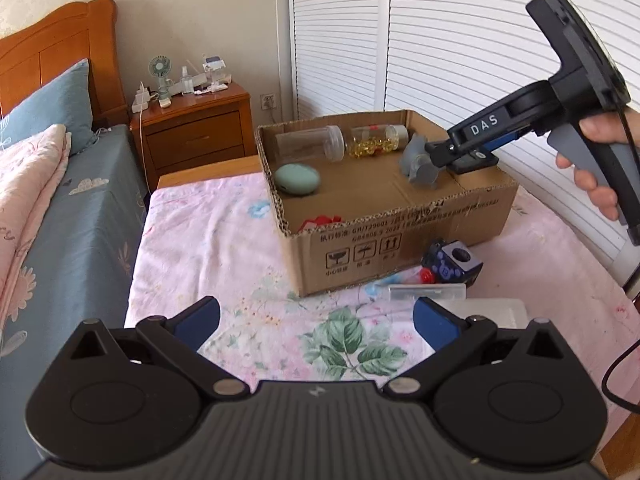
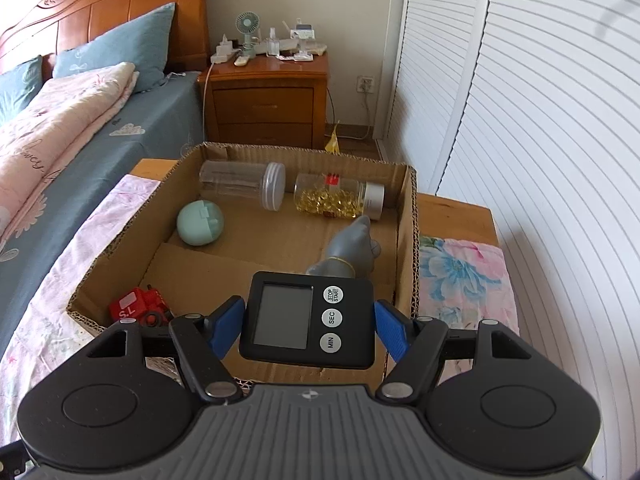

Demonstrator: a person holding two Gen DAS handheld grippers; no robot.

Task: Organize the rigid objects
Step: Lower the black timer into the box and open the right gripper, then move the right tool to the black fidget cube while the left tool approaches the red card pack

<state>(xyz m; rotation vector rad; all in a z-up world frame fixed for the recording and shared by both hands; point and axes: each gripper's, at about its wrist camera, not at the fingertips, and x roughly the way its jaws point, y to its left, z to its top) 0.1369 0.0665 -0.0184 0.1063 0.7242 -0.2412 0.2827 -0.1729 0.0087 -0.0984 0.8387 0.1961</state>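
A cardboard box (image 1: 400,236) (image 2: 408,216) stands on a floral-covered table. In it lie a clear jar (image 2: 240,184), a jar of yellow capsules (image 2: 336,200), a green egg-shaped case (image 2: 200,224), a grey figurine (image 2: 352,248) and a red toy (image 2: 138,308). My right gripper (image 2: 308,324) (image 1: 460,158) holds a black digital timer (image 2: 308,320) over the box's right side; its pads touch the timer's two sides. My left gripper (image 1: 316,320) is open and empty, low over the cloth in front of the box.
In front of the box lie a dark blue cube with a hole (image 1: 452,264), a small red-capped item (image 1: 424,276) and a clear plastic case (image 1: 472,304). A bed (image 1: 60,220) is at the left, a nightstand (image 1: 192,128) behind, louvred doors (image 1: 460,40) at the right.
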